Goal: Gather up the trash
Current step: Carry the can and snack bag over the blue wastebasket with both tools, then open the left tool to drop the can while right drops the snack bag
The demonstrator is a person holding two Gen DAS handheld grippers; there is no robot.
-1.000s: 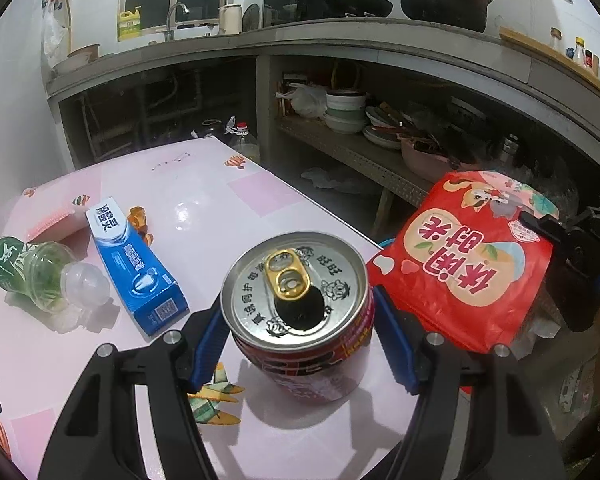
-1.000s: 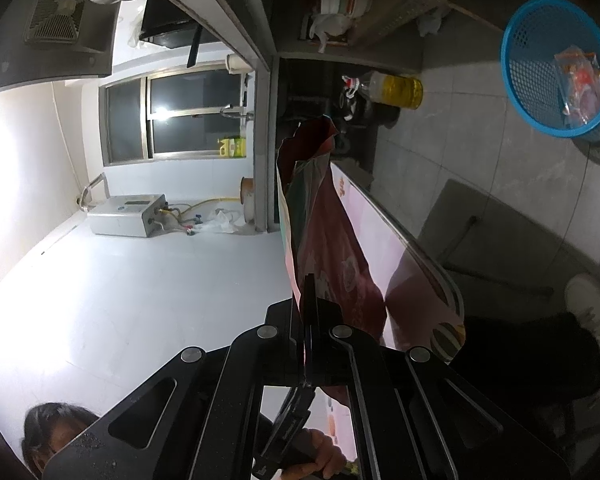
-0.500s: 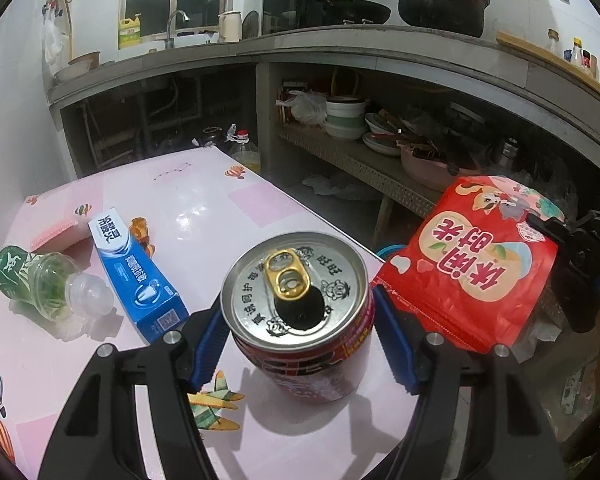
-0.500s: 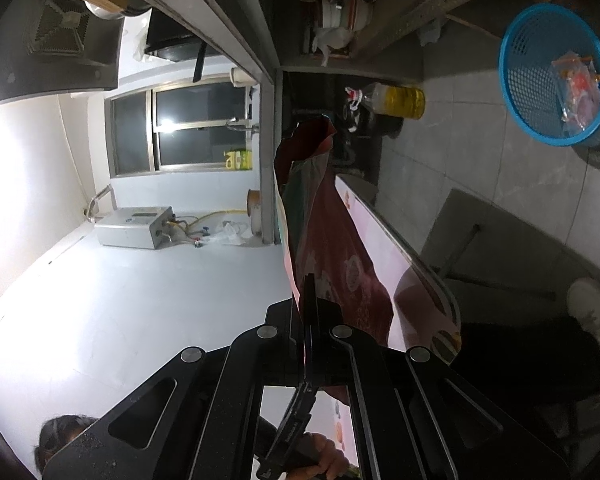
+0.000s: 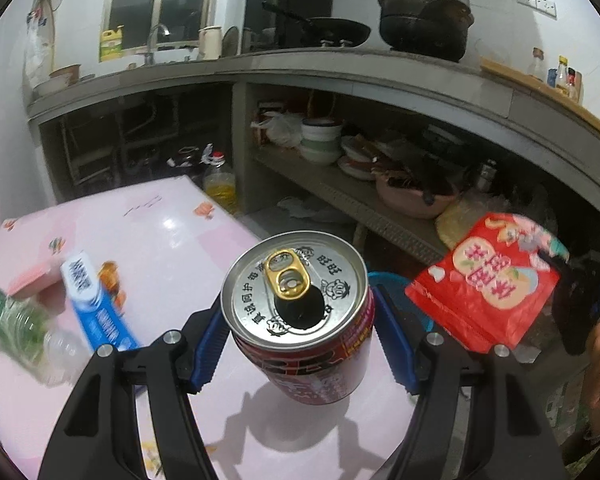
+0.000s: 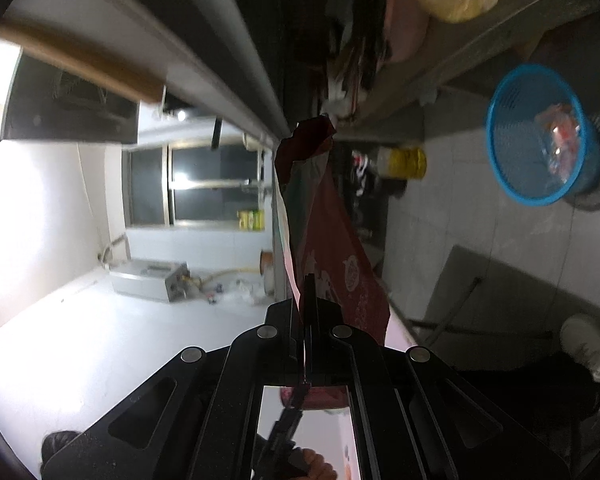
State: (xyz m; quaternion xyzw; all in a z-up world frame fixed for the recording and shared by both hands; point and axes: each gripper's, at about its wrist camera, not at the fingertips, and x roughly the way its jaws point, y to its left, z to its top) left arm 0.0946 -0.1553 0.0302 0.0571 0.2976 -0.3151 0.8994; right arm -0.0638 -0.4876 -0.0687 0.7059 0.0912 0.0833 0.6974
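A red drink can (image 5: 296, 292) with a silver top and open gold tab sits between the blue pads of my left gripper (image 5: 300, 340), which is shut on it a little above the pink table (image 5: 160, 240). A red snack bag (image 5: 488, 292) hangs in the air to the right, off the table's edge. In the right wrist view the same bag (image 6: 332, 240) is pinched by its edge in my shut right gripper (image 6: 309, 292). A blue mesh basket (image 6: 496, 120) stands on the floor with a wrapper inside.
A blue toothpaste box (image 5: 96, 312) and a green plastic bottle (image 5: 16, 320) lie on the table's left side. Concrete counter shelves (image 5: 340, 192) with bowls and pots run behind. An oil jug (image 6: 404, 162) stands on the floor. A person's shoe (image 6: 588, 344) is near the table.
My left gripper has risen with the can, and the table items have slid left and lower in view. My right gripper has swung with the bag away from the table.
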